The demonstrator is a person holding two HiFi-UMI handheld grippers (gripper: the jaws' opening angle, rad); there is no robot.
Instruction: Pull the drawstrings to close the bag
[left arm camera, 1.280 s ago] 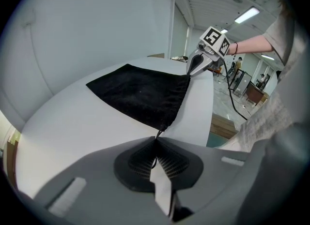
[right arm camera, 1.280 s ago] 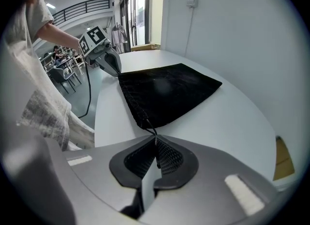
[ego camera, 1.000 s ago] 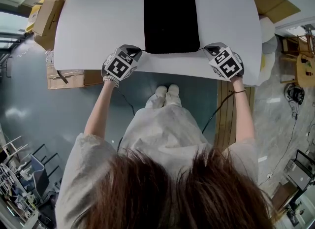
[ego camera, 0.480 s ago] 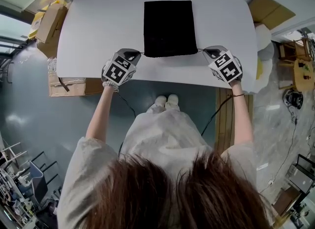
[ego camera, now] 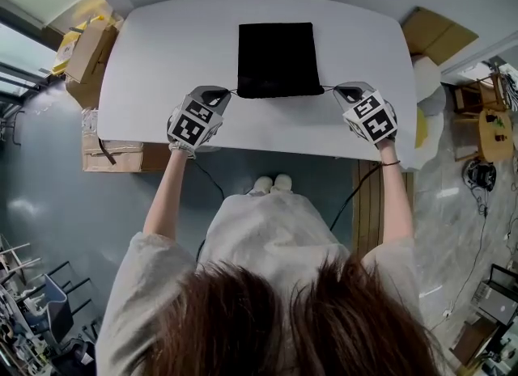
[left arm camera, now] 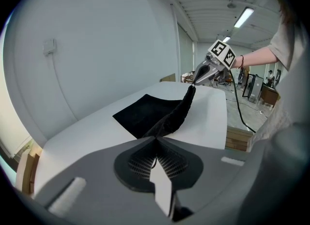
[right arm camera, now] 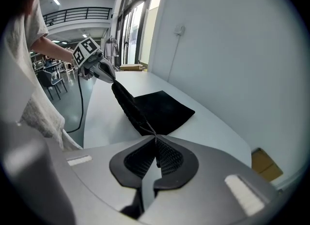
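Observation:
A black drawstring bag (ego camera: 277,58) lies flat on the white table (ego camera: 162,59), its mouth edge toward me and gathered narrower than its body. My left gripper (ego camera: 220,92) is shut on the left drawstring at the bag's near left corner. My right gripper (ego camera: 340,91) is shut on the right drawstring at the near right corner. In the left gripper view the bunched mouth (left arm camera: 175,115) runs taut from my pads (left arm camera: 167,159) to the right gripper (left arm camera: 201,76). The right gripper view shows the same gathered edge (right arm camera: 130,108) stretched to the left gripper (right arm camera: 104,70).
Cardboard boxes (ego camera: 85,47) stand on the floor left of the table, another box (ego camera: 113,154) under its left edge. A flat cardboard sheet (ego camera: 433,36) lies right of the table. A black cable (ego camera: 348,196) hangs from my right gripper over the near edge.
Both grippers have drawn slightly further apart, and the bag's mouth edge has gathered narrower. The whole scene sits lower in the head view as the camera tilted.

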